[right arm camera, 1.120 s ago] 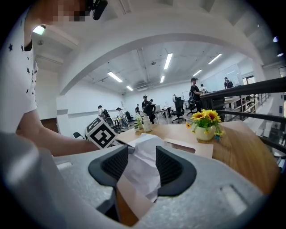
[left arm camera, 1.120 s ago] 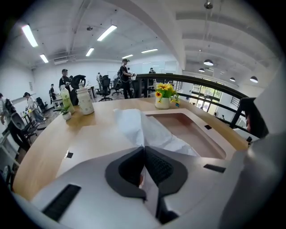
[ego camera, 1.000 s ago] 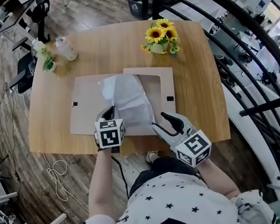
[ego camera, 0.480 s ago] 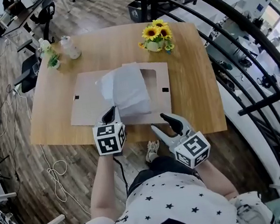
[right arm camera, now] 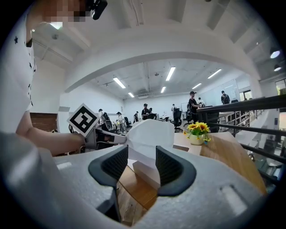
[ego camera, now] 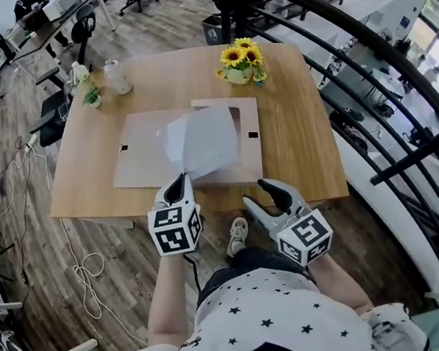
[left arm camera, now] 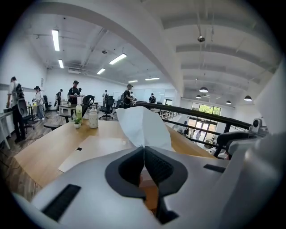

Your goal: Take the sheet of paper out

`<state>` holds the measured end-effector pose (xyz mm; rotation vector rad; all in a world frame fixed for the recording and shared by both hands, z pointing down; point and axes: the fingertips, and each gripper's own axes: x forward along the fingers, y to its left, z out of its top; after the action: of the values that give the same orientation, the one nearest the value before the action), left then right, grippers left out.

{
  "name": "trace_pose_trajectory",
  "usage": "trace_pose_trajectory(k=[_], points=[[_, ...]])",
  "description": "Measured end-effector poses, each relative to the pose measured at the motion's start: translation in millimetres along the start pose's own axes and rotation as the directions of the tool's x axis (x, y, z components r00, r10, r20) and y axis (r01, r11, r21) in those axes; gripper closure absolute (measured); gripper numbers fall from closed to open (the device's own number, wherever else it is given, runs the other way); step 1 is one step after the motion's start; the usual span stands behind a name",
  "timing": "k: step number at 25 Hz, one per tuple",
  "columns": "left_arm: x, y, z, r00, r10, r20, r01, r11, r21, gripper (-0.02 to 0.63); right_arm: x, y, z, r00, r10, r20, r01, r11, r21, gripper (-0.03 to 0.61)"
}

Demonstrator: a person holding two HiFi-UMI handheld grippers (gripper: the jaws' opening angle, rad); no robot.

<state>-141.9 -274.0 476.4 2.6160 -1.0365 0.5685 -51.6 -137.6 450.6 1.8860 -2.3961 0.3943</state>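
Two grippers, lower centre: left gripper (ego camera: 177,184) pinches paper (ego camera: 203,139), right gripper (ego camera: 261,196) gapes empty. We'd pull slowly, w/ right pinning folder (ego camera: 140,150).

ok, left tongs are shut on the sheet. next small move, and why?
Probably draw the left tongs a little toward the person and upward. They pinch the sheet by its near edge, but its far end lies over the cardboard folder, so I can't tell whether it is fully free. The right tongs stand open and empty by the table's near edge.
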Motion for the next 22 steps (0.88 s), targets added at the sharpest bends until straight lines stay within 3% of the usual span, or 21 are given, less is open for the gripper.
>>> trace_pose_trajectory(k=[11, 22], points=[[-73, -46, 1, 0.993, -0.031, 0.113, 0.034, 0.999, -0.022, 0.607, -44, 19, 11, 0.997, -0.040, 0.061, 0.043, 0.998, -0.051, 0.428], [-128, -64, -18, 0.985, -0.033, 0.170, 0.044, 0.997, -0.059, 0.607, -79, 33, 10, 0.989, -0.092, 0.116, 0.100, 0.993, -0.065, 0.557]])
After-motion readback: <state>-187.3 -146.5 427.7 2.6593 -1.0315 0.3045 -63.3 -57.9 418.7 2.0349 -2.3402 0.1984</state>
